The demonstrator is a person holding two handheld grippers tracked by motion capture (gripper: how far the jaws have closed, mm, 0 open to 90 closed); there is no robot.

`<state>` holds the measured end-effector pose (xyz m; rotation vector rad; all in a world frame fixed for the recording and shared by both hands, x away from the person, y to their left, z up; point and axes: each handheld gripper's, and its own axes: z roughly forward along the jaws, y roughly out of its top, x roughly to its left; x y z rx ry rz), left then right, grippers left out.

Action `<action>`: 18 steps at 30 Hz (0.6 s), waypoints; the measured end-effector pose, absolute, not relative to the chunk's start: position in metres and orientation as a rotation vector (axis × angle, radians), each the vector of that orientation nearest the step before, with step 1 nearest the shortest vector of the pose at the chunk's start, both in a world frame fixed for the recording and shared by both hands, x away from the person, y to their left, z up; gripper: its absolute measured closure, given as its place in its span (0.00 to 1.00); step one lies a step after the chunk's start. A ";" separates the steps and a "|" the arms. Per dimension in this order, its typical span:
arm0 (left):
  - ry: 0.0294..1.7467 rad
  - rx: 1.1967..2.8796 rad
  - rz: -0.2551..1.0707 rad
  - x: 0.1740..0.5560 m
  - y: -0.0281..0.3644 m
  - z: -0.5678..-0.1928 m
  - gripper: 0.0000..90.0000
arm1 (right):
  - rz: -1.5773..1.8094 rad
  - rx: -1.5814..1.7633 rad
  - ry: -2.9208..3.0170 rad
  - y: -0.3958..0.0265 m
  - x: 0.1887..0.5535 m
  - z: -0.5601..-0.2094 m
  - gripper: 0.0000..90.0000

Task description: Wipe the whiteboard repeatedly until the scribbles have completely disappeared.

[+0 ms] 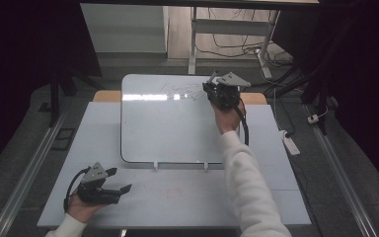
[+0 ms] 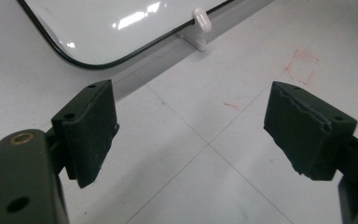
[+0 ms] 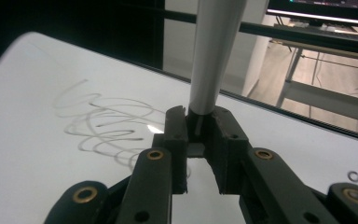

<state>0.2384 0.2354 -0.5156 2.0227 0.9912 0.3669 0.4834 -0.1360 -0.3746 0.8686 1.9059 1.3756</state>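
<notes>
Two hand-held grippers are shown above a pale grey surface (image 1: 286,197) on which a whiteboard (image 1: 168,133) lies flat. The right hand-held gripper (image 1: 216,83) is seen in the high view over the far right corner of the whiteboard, carried by a hand in a white sleeve (image 1: 249,182). In the right gripper view its jaws are shown clamped on the lower part of a grey marker (image 3: 213,56), which rises upright from between the pads. Looping grey scribbles (image 3: 107,123) are seen on the whiteboard just to the left of that gripper; in the high view the same scribbles (image 1: 185,90) lie along the far edge of the whiteboard, beside the gripper. The left hand-held gripper (image 1: 121,180) is held low over the near left part of the surface, well apart from the whiteboard, with its jaws pointing right. In the left gripper view the jaws are shown wide apart with nothing between them, and bare surface is seen through the gap. Beyond them the rounded near corner of the whiteboard, a white clip (image 2: 201,19) at its edge, and faint red marks (image 2: 302,65) on the surface are visible.
</notes>
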 end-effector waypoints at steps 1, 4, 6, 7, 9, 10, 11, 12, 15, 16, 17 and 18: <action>0.994 2.019 0.366 0.238 0.236 -0.516 0.20 | 1.370 0.878 1.910 -0.135 0.486 -0.377 0.85; 0.995 2.020 0.364 0.239 0.237 -0.516 0.20 | 1.381 0.881 1.960 -0.132 0.487 -0.388 0.85; 0.997 2.018 0.362 0.240 0.237 -0.517 0.20 | 1.398 0.838 2.021 -0.126 0.481 -0.395 0.86; 0.998 2.018 0.361 0.240 0.237 -0.517 0.20 | 1.387 0.804 2.042 -0.125 0.479 -0.396 0.86; 1.001 2.021 0.361 0.240 0.236 -0.517 0.20 | 1.353 0.814 2.005 -0.129 0.480 -0.393 0.86; 1.000 2.023 0.362 0.240 0.236 -0.517 0.20 | 1.364 0.858 1.962 -0.136 0.483 -0.390 0.86; 0.998 2.025 0.364 0.239 0.236 -0.517 0.20 | 1.393 0.914 1.918 -0.143 0.486 -0.389 0.86; 0.996 2.024 0.366 0.239 0.235 -0.516 0.20 | 1.417 0.936 1.902 -0.146 0.487 -0.389 0.86; 0.997 2.022 0.366 0.240 0.236 -0.516 0.21 | 1.401 0.836 2.010 -0.132 0.478 -0.400 0.86; 1.000 2.022 0.366 0.240 0.236 -0.517 0.21 | 1.377 0.782 2.043 -0.126 0.474 -0.403 0.86; 1.001 2.021 0.364 0.240 0.236 -0.517 0.21 | 1.356 0.758 2.044 -0.125 0.472 -0.404 0.86; 1.003 2.021 0.362 0.240 0.236 -0.517 0.21 | 1.367 0.783 2.022 -0.128 0.474 -0.401 0.86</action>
